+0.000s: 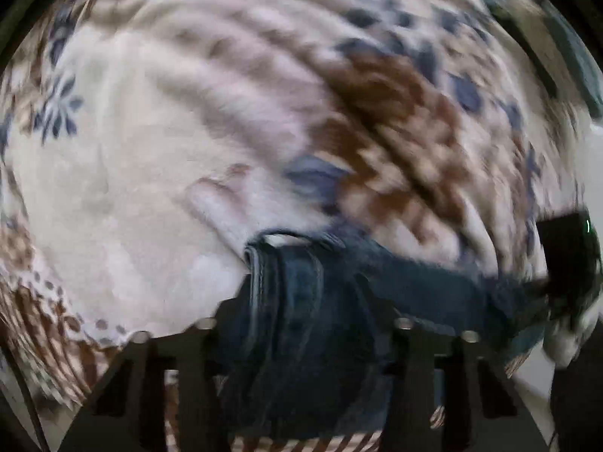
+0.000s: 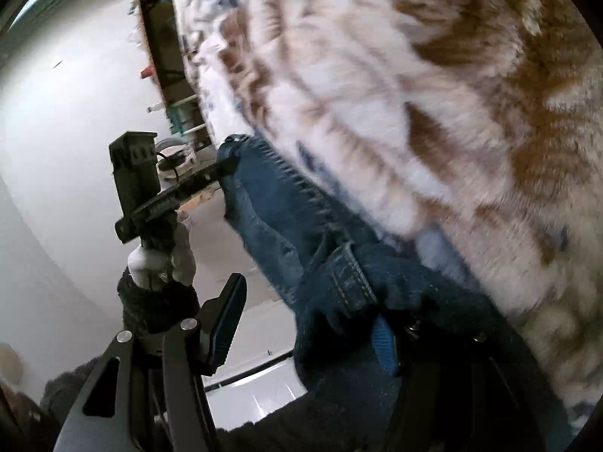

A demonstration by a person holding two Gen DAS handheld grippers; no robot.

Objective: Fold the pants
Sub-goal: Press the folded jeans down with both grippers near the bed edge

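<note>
Over the patterned blanket (image 1: pixel 158 143), bunched dark-blue denim pants (image 1: pixel 301 301) hang blurred.

You have one pair of dark blue denim pants (image 1: pixel 301 301) in frame, bunched into a single bundle. You hold two grippers: the left gripper (image 1: pixel 305 324) and the right gripper (image 2: pixel 309 324), one per hand. Each shows two fingers, four in all. Beneath lies one floral fleece blanket (image 1: pixel 150 150), cream with brown and blue print. One belt loop (image 2: pixel 348 278) shows on the denim.
</note>
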